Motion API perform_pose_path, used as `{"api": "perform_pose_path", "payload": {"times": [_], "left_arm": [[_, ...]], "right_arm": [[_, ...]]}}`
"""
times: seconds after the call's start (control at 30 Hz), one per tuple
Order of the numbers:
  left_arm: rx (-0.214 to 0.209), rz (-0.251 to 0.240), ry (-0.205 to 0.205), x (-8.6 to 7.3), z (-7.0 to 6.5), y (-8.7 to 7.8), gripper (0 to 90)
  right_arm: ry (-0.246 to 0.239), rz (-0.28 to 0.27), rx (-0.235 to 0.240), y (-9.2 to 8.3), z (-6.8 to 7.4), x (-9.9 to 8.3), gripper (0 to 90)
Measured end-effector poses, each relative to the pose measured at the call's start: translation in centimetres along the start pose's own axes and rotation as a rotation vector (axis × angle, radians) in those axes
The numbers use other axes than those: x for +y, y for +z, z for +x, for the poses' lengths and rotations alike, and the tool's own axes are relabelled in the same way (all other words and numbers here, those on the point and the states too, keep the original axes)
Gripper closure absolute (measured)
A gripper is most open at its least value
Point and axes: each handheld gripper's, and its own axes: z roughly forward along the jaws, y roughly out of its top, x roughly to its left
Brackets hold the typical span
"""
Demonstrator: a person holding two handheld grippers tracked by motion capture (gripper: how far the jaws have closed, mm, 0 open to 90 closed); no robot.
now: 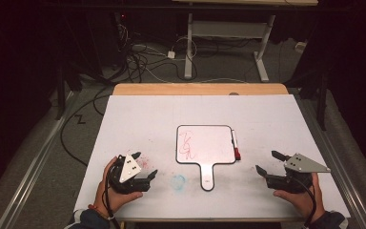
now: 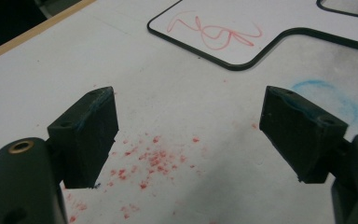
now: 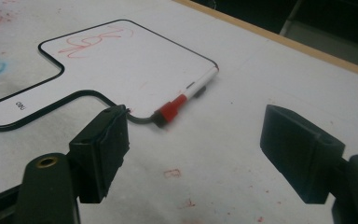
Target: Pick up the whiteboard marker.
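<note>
A small paddle-shaped whiteboard (image 1: 205, 143) with a black rim and a handle lies mid-table, red scribble (image 1: 187, 143) on its left part. A white marker with a red cap (image 1: 235, 145) lies along its right edge. My left gripper (image 1: 144, 164) rests at the front left, open and empty, over red specks on the table (image 2: 154, 161); the whiteboard (image 2: 223, 32) lies beyond it. My right gripper (image 1: 267, 161) rests at the front right, open and empty. Ahead of its jaws are the marker (image 3: 184, 98) and the whiteboard (image 3: 121, 60).
The white table sheet (image 1: 267, 119) has a faint blue smudge (image 1: 178, 180) left of the board's handle and a wooden edge (image 1: 200, 88) at the back. Cables and a desk frame (image 1: 190, 43) stand on the floor beyond.
</note>
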Motion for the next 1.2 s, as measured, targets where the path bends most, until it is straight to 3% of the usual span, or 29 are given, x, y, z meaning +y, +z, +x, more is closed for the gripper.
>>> {"api": "perform_pose_path", "payload": {"times": [0.27, 0.47, 0.6, 0.7, 0.83, 1.1, 1.17, 1.2], "left_arm": [[-0.006, 0.016, 0.004, -0.1, -0.1, 0.2, 19.3], [-0.008, 0.022, 0.025, -0.1, -0.2, 0.3, 19.3], [-0.017, 0.032, 0.023, 0.0, -0.3, 0.3, 19.3], [-0.017, 0.037, 0.027, -0.1, -0.3, 0.4, 19.3], [-0.018, 0.041, 0.027, -0.1, -0.3, 0.4, 19.3], [-0.012, 0.045, 0.043, -0.1, -0.5, 0.6, 19.3], [-0.016, 0.044, 0.042, -0.1, -0.5, 0.7, 19.3], [-0.015, 0.045, 0.044, -0.1, -0.5, 0.7, 19.3]], "right_arm": [[0.055, 0.072, 0.032, 1.4, -0.8, 0.9, 33.5], [0.113, 0.168, 0.068, 3.6, -1.7, 2.9, 34.3], [0.112, 0.19, 0.07, 4.8, -1.9, 3.8, 35.9], [0.117, 0.209, 0.086, 6.2, -2.1, 4.5, 37.8], [0.183, 0.267, 0.126, 8.7, -3.2, 5.2, 39.6], [0.243, 0.35, 0.141, 12.8, -4.2, 5.8, 44.5], [0.266, 0.367, 0.169, 13.7, -4.3, 6.0, 45.8], [0.262, 0.387, 0.154, 14.4, -4.4, 6.3, 47.4]]}}
